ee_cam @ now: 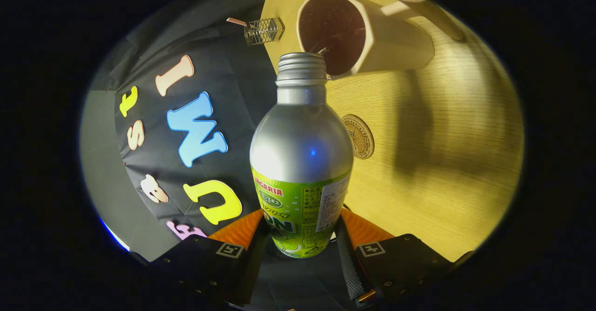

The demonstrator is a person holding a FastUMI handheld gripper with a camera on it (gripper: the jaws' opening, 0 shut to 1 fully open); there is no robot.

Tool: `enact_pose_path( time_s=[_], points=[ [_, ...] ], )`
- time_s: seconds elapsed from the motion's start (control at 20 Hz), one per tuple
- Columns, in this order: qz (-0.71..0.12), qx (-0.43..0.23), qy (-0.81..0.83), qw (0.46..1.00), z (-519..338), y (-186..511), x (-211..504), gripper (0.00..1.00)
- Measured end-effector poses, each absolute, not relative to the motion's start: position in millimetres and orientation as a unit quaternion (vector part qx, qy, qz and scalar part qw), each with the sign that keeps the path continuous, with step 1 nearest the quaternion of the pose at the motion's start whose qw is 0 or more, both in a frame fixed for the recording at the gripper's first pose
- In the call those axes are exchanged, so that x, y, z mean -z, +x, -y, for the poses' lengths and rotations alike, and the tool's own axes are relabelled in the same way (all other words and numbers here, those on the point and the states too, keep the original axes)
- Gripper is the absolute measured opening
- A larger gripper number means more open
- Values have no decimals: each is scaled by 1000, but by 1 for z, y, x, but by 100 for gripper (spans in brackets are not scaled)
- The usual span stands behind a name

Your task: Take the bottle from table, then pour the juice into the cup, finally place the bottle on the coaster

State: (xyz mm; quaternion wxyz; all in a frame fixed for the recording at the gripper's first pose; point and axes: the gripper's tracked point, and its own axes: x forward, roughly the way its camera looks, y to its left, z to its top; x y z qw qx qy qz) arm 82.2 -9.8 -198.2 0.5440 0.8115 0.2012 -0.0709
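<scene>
The gripper (300,236) was closed on the bottle (301,162), one finger pressed against each side of its green label. The bottle was silver, uncapped, with a bare threaded neck, and it was tipped over so that its mouth reached the rim of the cup (368,34). The cup was pale, with a handle on its far side and something dark inside, and it stood on the wooden table (442,162). A round coaster (359,136) lay on that table just right of the bottle's shoulder, well short of the cup. Left of the cup, a small clear wire-patterned object (264,30) sat at the table's edge.
</scene>
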Motion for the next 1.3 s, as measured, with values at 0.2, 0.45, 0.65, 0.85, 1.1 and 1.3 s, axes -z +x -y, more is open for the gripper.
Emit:
enact_pose_path(
  time_s=[0.2,0.45,0.65,0.85,1.1,1.3],
  points=[
    [-210,73,816,534,10,79,193,74],
    [-214,73,824,519,13,77,185,74],
    [-214,74,832,506,16,76,180,74],
    [-217,73,839,494,18,75,177,74],
    [-217,76,850,473,22,74,171,74],
    [-213,74,857,463,29,74,166,74]
  ],
)
